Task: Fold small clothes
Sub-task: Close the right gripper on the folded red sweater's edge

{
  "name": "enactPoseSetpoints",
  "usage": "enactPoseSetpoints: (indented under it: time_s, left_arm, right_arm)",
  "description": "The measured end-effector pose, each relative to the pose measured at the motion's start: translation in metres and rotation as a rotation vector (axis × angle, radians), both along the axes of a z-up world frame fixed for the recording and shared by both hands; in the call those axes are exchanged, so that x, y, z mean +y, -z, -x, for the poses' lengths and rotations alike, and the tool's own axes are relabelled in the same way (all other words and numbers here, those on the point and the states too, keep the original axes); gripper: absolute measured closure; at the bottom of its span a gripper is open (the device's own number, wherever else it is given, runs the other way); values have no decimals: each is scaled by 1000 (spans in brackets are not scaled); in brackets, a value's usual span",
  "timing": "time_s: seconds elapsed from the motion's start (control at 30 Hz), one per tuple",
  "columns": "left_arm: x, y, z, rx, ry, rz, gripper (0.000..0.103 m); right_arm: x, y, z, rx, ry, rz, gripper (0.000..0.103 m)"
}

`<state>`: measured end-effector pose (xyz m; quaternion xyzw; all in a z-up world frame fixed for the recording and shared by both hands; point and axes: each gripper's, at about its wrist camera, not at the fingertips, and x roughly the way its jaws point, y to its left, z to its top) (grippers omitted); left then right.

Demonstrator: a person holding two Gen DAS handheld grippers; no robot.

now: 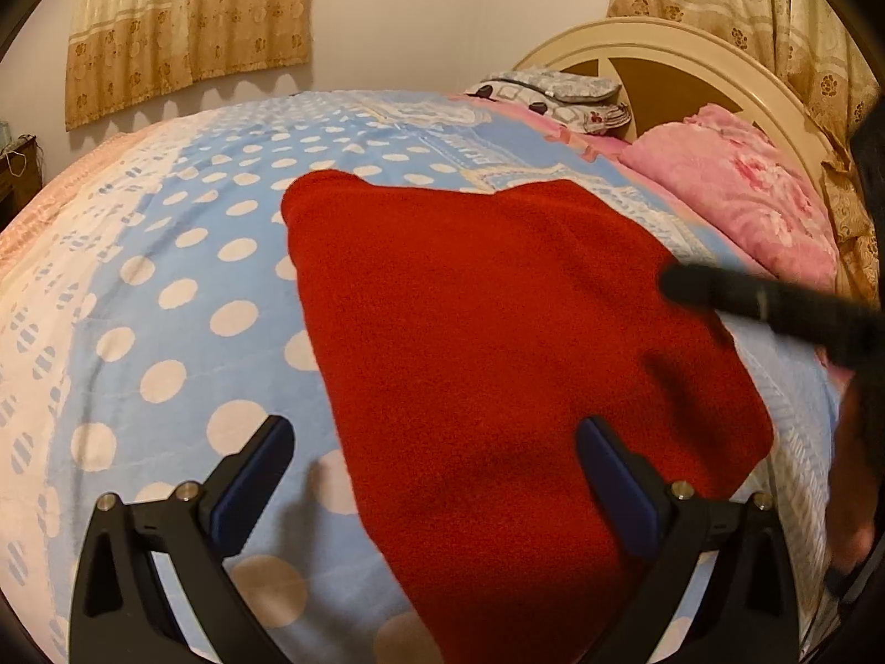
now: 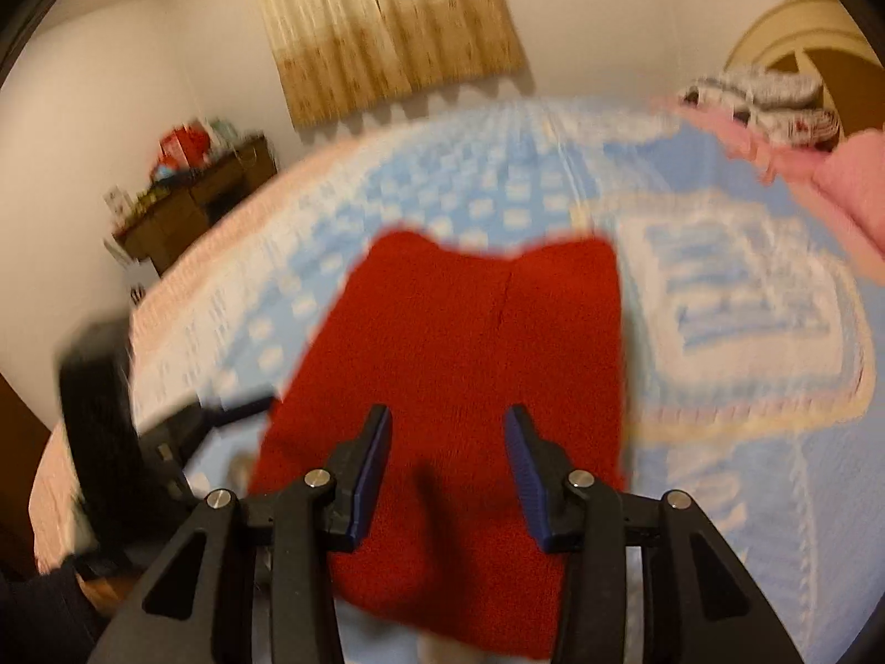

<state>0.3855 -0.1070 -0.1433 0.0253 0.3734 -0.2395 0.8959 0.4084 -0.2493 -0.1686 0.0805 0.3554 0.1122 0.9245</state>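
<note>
Red fleece garment (image 1: 498,343), 1 only, flat on blue polka-dot blanket (image 1: 182,288), long axis running away. Left gripper (image 1: 434,476) and right gripper (image 2: 448,470) both spread, empty.

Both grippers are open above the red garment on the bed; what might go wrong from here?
1. The soft polka-dot blue blanket lies directly under the red fleece garment, so the open left gripper may pinch both layers.
2. The right wrist view is motion-blurred; the open right gripper may miss the garment's edge.
</note>
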Motion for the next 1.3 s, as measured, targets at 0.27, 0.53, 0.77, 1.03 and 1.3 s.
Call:
enactPoseSetpoints:
  time_s: [0.27, 0.53, 0.77, 1.03, 1.3]
  left_arm:
    - [25, -11, -22, 54, -98, 156, 0]
    - [7, 14, -40, 179, -26, 161, 0]
    - [12, 15, -38, 175, -30, 192, 0]
    - [11, 16, -38, 167, -35, 188, 0]
    - [12, 15, -37, 164, -35, 190, 1]
  right_arm:
    - [-27, 33, -53, 146, 13, -8, 59]
    - [-50, 41, -39, 116, -12, -73, 54]
    - [-72, 27, -48, 63, 6, -189, 32]
    - [-99, 58, -89, 177, 32, -328, 31]
    - [-95, 68, -105, 181, 11, -382, 31]
